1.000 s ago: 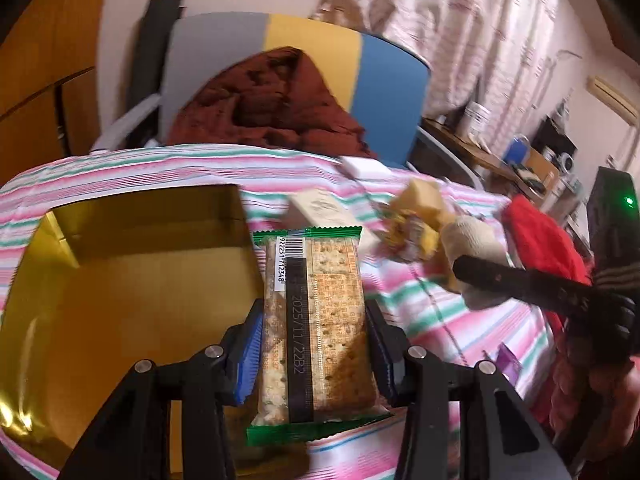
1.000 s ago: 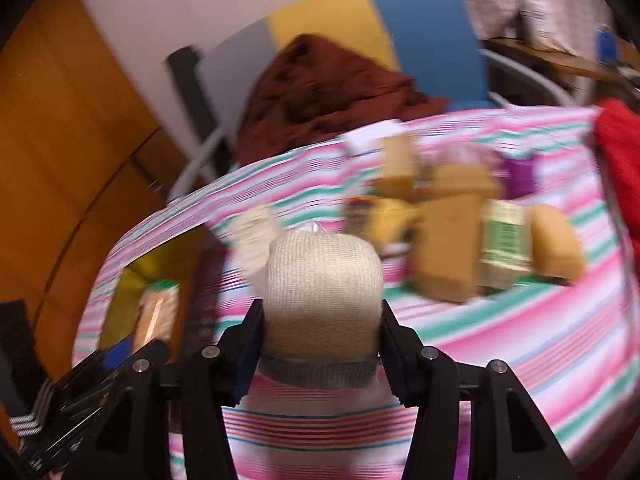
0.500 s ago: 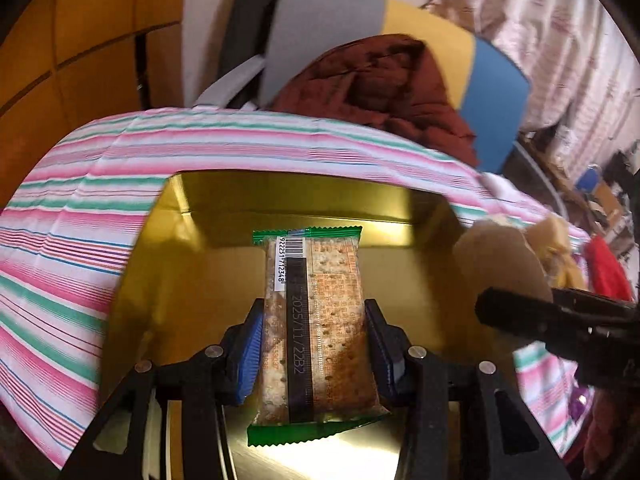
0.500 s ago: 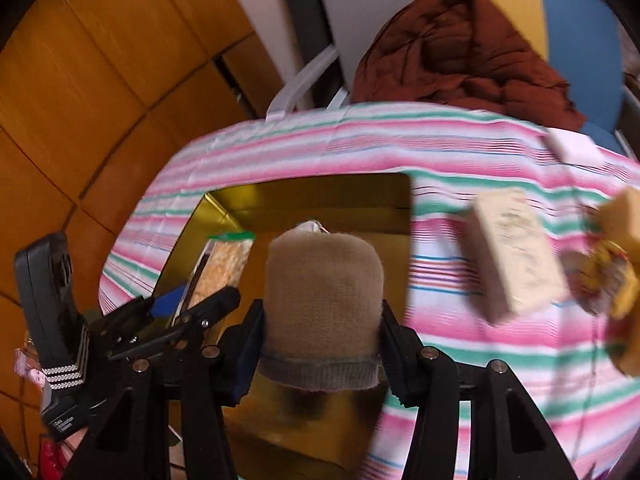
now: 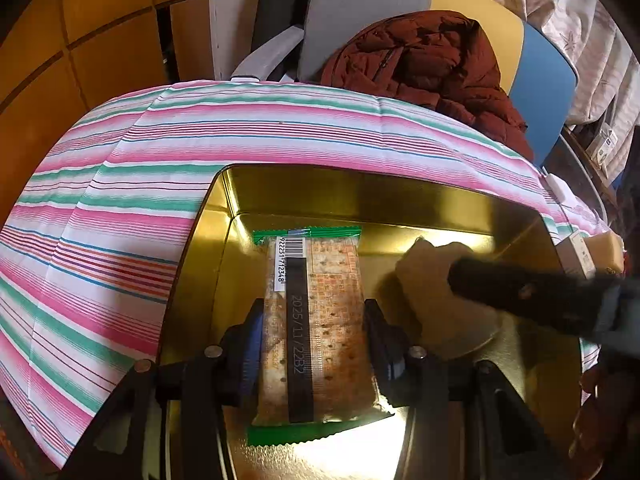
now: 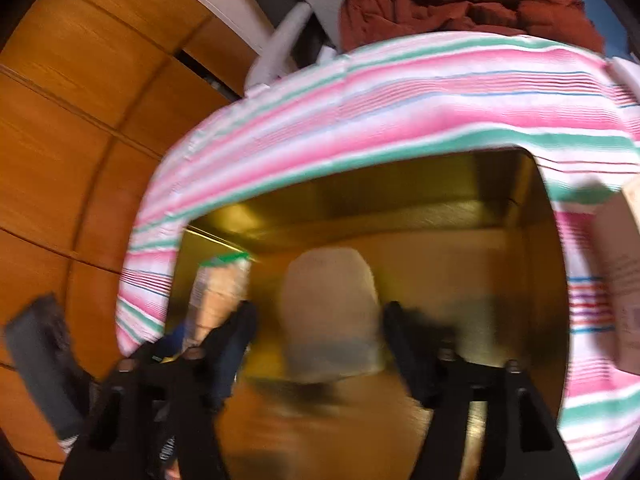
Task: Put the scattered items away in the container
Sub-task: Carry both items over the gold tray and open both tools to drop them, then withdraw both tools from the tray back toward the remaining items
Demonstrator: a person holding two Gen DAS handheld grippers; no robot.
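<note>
A gold tin [image 5: 360, 192] sits open on the striped cloth; it also shows in the right wrist view [image 6: 400, 200]. My left gripper [image 5: 314, 340] is shut on a cracker packet [image 5: 314, 320] with green ends, held inside the tin just above its floor. The packet also shows in the right wrist view [image 6: 218, 292]. My right gripper [image 6: 316, 312] stands with its jaws apart, a gap on each side of a beige rolled sock [image 6: 330, 308] lying in the tin. The sock shows in the left wrist view [image 5: 432, 288], partly behind a right finger [image 5: 520, 292]. The right wrist view is blurred.
A striped tablecloth [image 5: 120, 208] covers the table. A chair with a dark red jacket [image 5: 424, 64] stands behind the table. A beige box [image 6: 624, 280] and a yellow item [image 5: 604, 246] lie on the cloth right of the tin. Wooden panels [image 6: 60, 120] are at the left.
Both grippers moved left and down into the gold tin. The left still holds the cracker packet. The right gripper's jaws have opened off the sock, which now lies in the tin.
</note>
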